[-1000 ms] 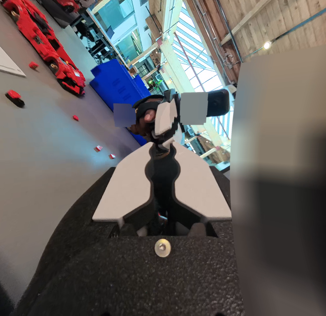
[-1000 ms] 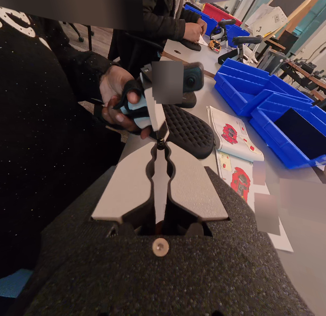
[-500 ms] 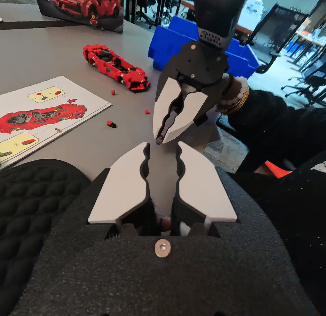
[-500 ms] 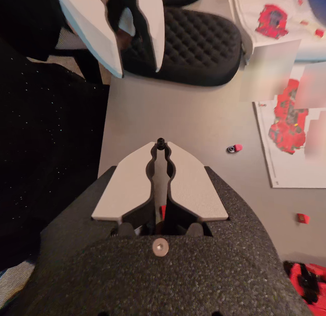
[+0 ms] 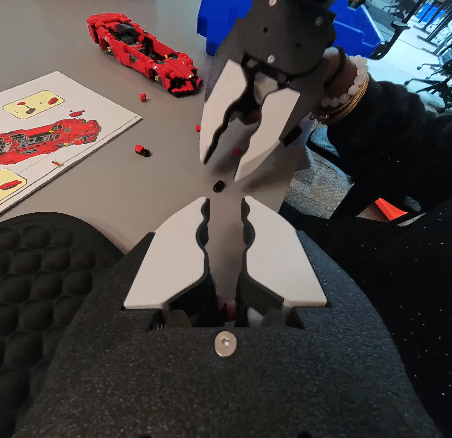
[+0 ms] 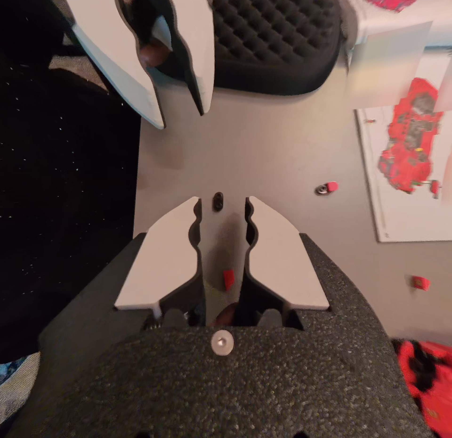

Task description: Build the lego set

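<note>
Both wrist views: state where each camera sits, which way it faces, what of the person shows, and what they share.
Left wrist view: on the open left gripper, facing across the grey table toward the red brick-built car; the person's braceleted wrist shows.
Right wrist view: on the open right gripper, facing steeply down at the table toward the black padded cushion; a dark sleeve shows.
Shared: the small black brick piece lying free, and each other's gripper.

Red car (image 5: 144, 51) with black insides, tiny black piece (image 5: 218, 186) on the grey table (image 5: 151, 181), red bricks (image 5: 142, 97) scattered, white booklet (image 5: 49, 122) printed red and yellow, blue bin (image 5: 220, 17), black quilted pad (image 6: 274, 34)
</note>
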Available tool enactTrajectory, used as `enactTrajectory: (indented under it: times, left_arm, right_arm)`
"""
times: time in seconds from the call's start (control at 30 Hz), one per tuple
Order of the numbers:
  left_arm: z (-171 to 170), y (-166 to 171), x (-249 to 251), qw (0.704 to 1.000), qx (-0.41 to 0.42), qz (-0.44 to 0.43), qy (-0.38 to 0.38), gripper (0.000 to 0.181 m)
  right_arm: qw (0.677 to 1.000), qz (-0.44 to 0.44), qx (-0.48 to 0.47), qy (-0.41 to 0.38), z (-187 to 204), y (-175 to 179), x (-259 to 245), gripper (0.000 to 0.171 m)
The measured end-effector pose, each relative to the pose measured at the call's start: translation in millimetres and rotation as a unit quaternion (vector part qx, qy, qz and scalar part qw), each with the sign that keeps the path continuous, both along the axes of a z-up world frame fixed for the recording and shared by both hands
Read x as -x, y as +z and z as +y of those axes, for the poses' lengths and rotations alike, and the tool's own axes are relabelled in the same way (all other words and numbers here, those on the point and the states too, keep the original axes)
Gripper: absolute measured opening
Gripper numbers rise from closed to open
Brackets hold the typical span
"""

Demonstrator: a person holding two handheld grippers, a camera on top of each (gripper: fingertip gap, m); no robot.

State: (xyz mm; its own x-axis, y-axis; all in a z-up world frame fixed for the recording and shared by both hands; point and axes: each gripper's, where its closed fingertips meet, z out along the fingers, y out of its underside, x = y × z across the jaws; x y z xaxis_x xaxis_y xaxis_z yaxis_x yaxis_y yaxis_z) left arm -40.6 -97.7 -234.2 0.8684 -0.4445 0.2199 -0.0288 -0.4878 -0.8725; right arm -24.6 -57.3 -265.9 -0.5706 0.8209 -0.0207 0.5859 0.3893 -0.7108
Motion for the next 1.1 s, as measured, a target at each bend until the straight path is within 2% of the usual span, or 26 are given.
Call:
enactTrajectory:
  times: [0.07, 0.13, 0.27, 0.33, 0.37, 0.43, 0.47, 0.53, 0.63, 0.67, 0.73, 0.77, 0.87, 0.93, 0.97, 1.1]
  left_arm:
    - [-2, 3, 0, 1.0, -0.004, -0.022, -0.008, 0.02]
    - [-3, 8, 1, 0.998, -0.009, -0.056, -0.011, 0.017]
    - [-3, 17, 7, 0.992, -0.014, -0.121, -0.008, 0.019]
    - [-3, 20, 10, 0.99, -0.019, -0.142, -0.001, 0.02]
    - [-3, 22, 11, 0.988, -0.021, -0.15, -0.002, 0.02]
    - [-3, 23, 12, 0.987, -0.021, -0.159, -0.001, 0.02]
    - [-3, 22, 12, 0.987, -0.019, -0.159, 0.001, 0.02]
    - [-2, 20, 11, 0.989, -0.013, -0.15, 0.0, 0.02]
    - [-2, 14, 7, 0.992, -0.003, -0.125, -0.007, 0.02]
    - [-2, 12, 6, 0.993, 0.0, -0.116, -0.007, 0.02]
    - [-2, 9, 5, 0.996, 0.004, -0.092, -0.004, 0.022]
    - [-1, 6, 4, 0.997, 0.008, -0.075, -0.002, 0.023]
    - [0, -6, -2, 1.0, 0.025, 0.016, -0.009, 0.025]
    - [5, -13, -7, 0.995, 0.021, 0.094, -0.023, 0.025]
    - [8, -15, -9, 0.991, 0.017, 0.126, -0.029, 0.024]
    - [24, -19, -26, 0.984, 0.027, 0.155, -0.08, 0.019]
  right_arm:
    - [0.999, 0.02, -0.016, -0.03, 19, 19, -5, 0.033]
    - [0.993, 0.043, -0.058, -0.095, 55, 42, -17, 0.03]
    - [0.946, 0.107, -0.176, -0.249, 149, 81, -58, 0.048]
    - [0.941, 0.098, -0.147, -0.288, 171, 78, -74, 0.054]
    - [0.941, 0.1, -0.118, -0.303, 176, 76, -76, 0.048]
    - [0.929, 0.105, -0.118, -0.335, 187, 78, -74, 0.005]
    - [0.918, 0.108, -0.136, -0.357, 194, 79, -73, 0.0]
    - [0.909, 0.083, -0.152, -0.378, 193, 73, -68, 0.0]
    - [0.922, 0.093, -0.129, -0.353, 169, 66, -41, 0.004]
    - [0.928, 0.084, -0.119, -0.344, 162, 58, -32, 0.021]
    - [0.927, 0.05, -0.145, -0.342, 164, 40, -24, 0.015]
    - [0.927, 0.049, -0.159, -0.336, 165, 34, -20, 0.0]
    - [0.972, 0.046, -0.079, -0.218, 114, 29, -10, 0.0]
    - [0.993, 0.013, -0.024, -0.111, 70, 27, -21, 0.02]
    - [0.997, -0.008, -0.015, -0.076, 56, 25, -29, 0.029]
    - [0.999, -0.038, -0.022, -0.001, 34, 11, -47, 0.024]
